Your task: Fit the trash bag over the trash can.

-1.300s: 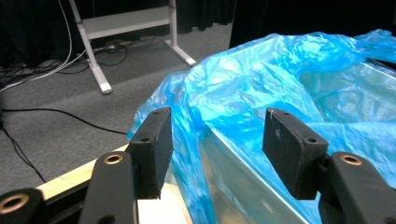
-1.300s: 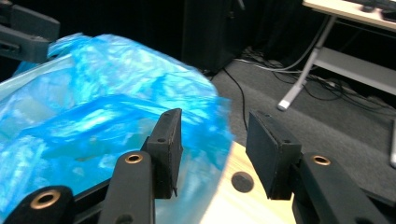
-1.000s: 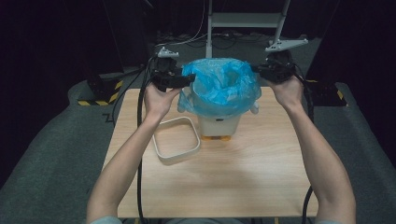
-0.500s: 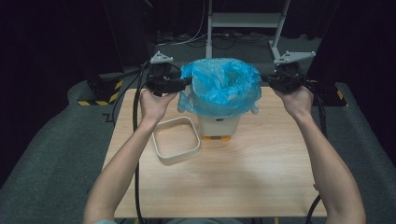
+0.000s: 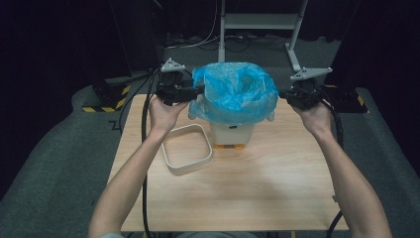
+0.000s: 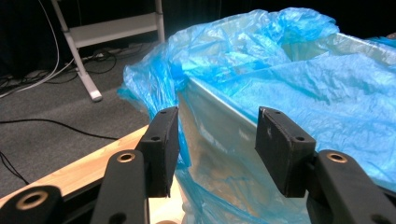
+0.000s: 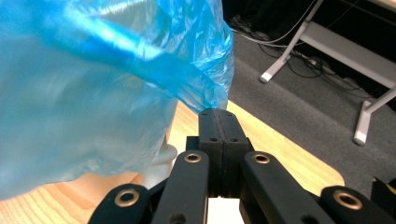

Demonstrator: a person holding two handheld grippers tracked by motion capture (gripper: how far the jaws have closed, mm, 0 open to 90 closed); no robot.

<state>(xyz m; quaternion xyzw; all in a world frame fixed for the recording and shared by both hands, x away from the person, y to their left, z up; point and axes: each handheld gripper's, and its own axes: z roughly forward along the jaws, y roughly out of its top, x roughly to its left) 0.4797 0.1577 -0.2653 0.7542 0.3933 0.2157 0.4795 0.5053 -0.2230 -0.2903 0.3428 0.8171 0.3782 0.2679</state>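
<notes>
A white bin [image 5: 232, 133] stands at the back middle of the wooden table [image 5: 247, 193], lined with a crumpled blue plastic bag [image 5: 237, 91] that spills over its rim. My left gripper [image 5: 199, 90] is at the bin's left rim. In the left gripper view it [image 6: 217, 135] is open, its jaws either side of the bag's [image 6: 303, 70] draped edge. My right gripper [image 5: 286, 94] is just off the bin's right side. In the right gripper view it [image 7: 223, 116] is shut, with the bag's [image 7: 93, 79] edge pinched at its tips.
A white rectangular frame [image 5: 185, 148] lies flat on the table left of the bin. The bin has an orange base [image 5: 229, 146]. A metal stand [image 5: 257, 22] and cables sit on the floor behind the table. Grey carpet surrounds it.
My right gripper has moved outward to the right and slightly down, drawing the bag's right edge with it. My left gripper has stayed by the bin's left rim.
</notes>
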